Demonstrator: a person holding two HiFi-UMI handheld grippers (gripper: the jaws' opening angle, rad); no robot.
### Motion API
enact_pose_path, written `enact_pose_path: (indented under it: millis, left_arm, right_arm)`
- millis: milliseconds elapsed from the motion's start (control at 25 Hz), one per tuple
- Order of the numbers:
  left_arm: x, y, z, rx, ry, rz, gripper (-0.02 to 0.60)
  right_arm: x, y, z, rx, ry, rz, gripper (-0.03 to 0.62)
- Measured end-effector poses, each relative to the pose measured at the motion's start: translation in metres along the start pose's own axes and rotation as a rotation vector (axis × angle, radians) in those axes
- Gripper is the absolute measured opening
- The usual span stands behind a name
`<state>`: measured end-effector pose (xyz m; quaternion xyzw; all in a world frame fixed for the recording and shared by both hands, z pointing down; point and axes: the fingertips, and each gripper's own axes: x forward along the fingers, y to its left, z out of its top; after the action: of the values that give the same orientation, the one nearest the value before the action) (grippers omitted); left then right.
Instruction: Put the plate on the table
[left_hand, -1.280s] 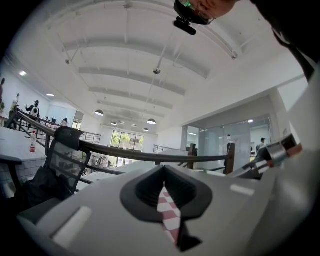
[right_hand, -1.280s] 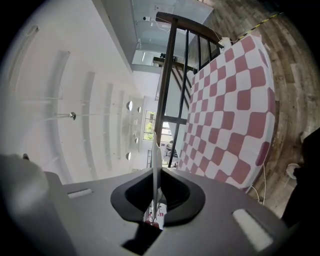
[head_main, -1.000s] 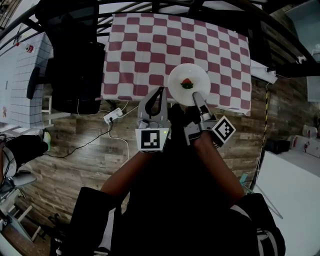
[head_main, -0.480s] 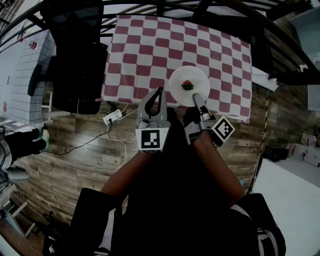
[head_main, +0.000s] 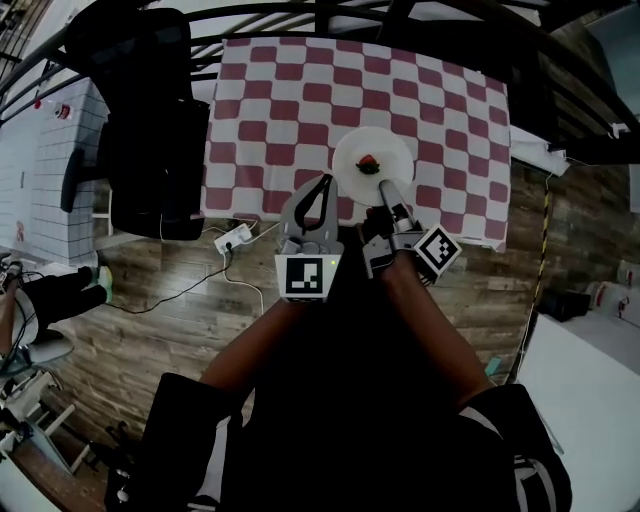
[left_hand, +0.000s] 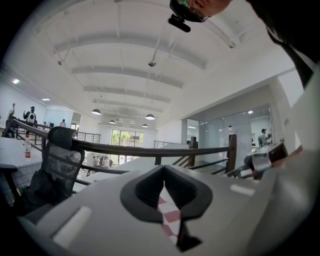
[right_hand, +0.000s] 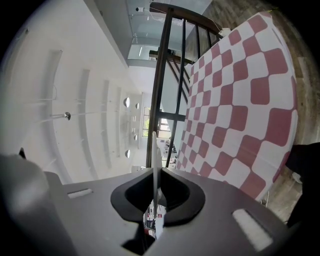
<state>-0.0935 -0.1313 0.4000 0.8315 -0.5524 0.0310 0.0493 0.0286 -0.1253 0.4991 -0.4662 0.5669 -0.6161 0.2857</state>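
The step in hand is the carry-and-lower: the right gripper (head_main: 388, 190) is clenching the near rim of the plate (head_main: 372, 158) and holding it out over the near part of the counter (head_main: 270, 90), which is covered in a red-and-white checked cloth. In the right gripper view the plate (right_hand: 156, 165) is showing edge-on as a thin white line pinched between the jaws, with the cloth (right_hand: 240, 100) lying off to one side of it. The plate therefore looks to be hanging above the counter rather than resting on it, though the head view alone is not settling that.

The plate is carrying one small red-and-green piece of food (head_main: 368, 164) near its middle; what exactly it is cannot be made out.

The left gripper (head_main: 322, 182) is hovering just beside the plate's near-left edge. Its jaws are together at the tips with nothing between them, and only a strip of checked cloth (left_hand: 167, 215) is showing through the gap behind them.

The next move is probably calling for lowering the plate level, so the food is not sliding, until its base is sitting flat on the cloth. Only then should the right gripper be letting go of the rim.
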Motion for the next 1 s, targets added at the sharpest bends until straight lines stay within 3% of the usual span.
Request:
enact_pose_path:
  millis: [520, 1000]
  left_arm:
    - [0.114, 0.01, -0.023, 0.017, 0.078, -0.005, 0.009]
    - [0.175, 0.021, -0.033, 0.077, 0.124, 0.015, 0.009]
  right_arm:
    - [0.082, -0.024, 0.072, -0.042, 0.063, 0.045, 0.015]
    - [0.137, -0.082, 0.107, -0.111, 0.131, 0.006, 0.016]
